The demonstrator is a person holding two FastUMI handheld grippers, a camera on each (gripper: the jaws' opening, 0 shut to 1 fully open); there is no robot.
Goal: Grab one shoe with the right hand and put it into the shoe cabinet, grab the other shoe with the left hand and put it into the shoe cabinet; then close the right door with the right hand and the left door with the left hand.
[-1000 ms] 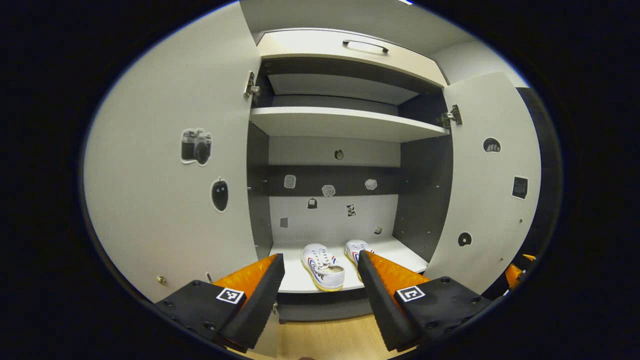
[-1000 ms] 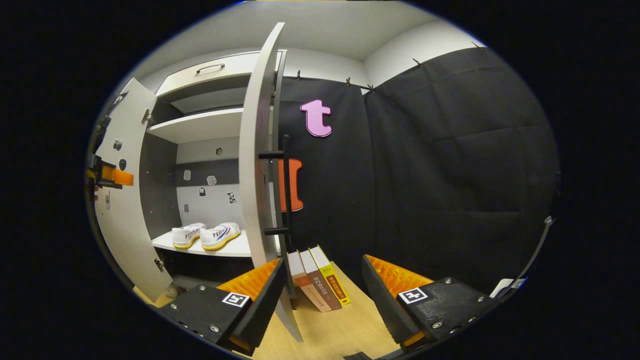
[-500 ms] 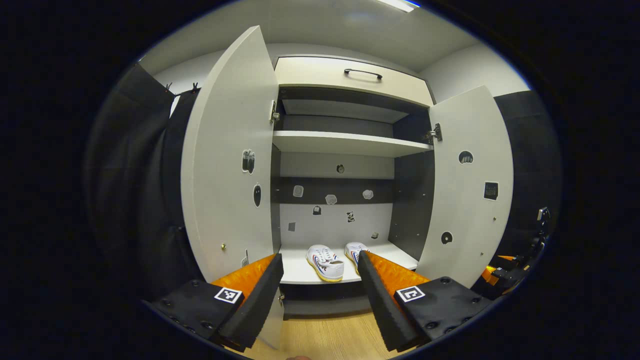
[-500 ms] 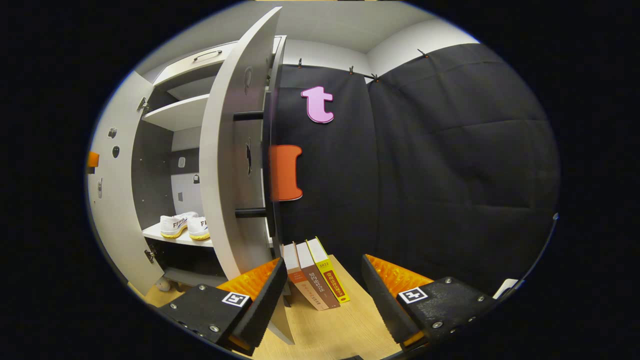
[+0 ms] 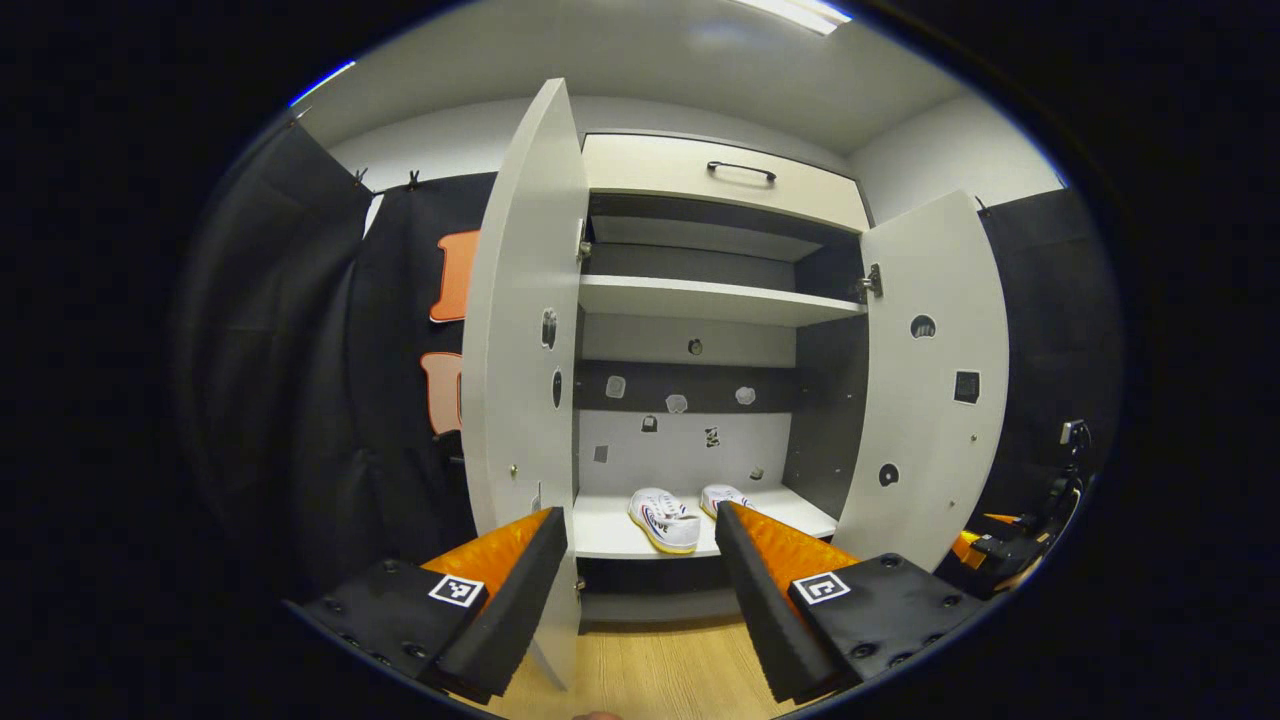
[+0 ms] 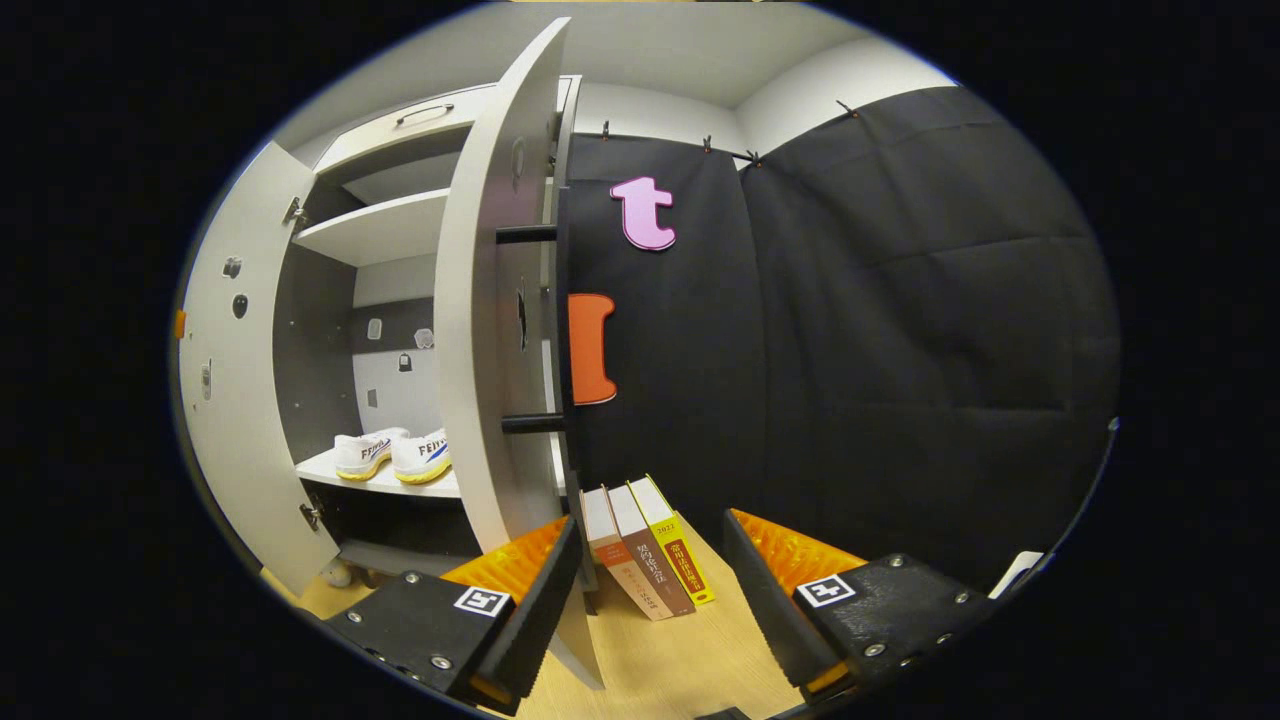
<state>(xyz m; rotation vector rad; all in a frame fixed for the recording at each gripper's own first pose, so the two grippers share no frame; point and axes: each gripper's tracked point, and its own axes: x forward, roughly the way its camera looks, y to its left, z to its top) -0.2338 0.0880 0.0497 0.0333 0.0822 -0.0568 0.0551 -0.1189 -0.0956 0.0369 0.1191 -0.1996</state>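
White shoes, two of them, sit side by side on the bottom shelf of the shoe cabinet; in my left gripper view the nearer shoe lies with its heel toward me and the other shoe is just beside it, partly behind my finger; in my right gripper view the same pair shows from the side with yellow soles, one shoe touching or nearly touching its mate; my left gripper hangs in front of the cabinet with its fingers spread apart and nothing between them, above the wooden floor; my right gripper is likewise released, fingers apart and empty, pointing past the outer face of the right door toward the black cloth wall; both doors stand open; the left door is seen nearly edge-on in my left gripper view, the right door swung out on the far side with small stickers on its inner face; a black handle runs down the right door's outside; three books lean on the floor just beside that door's lower edge; a drawer with a dark handle tops the cabinet; my other gripper shows low at the edge of the left gripper view, beyond the right door.
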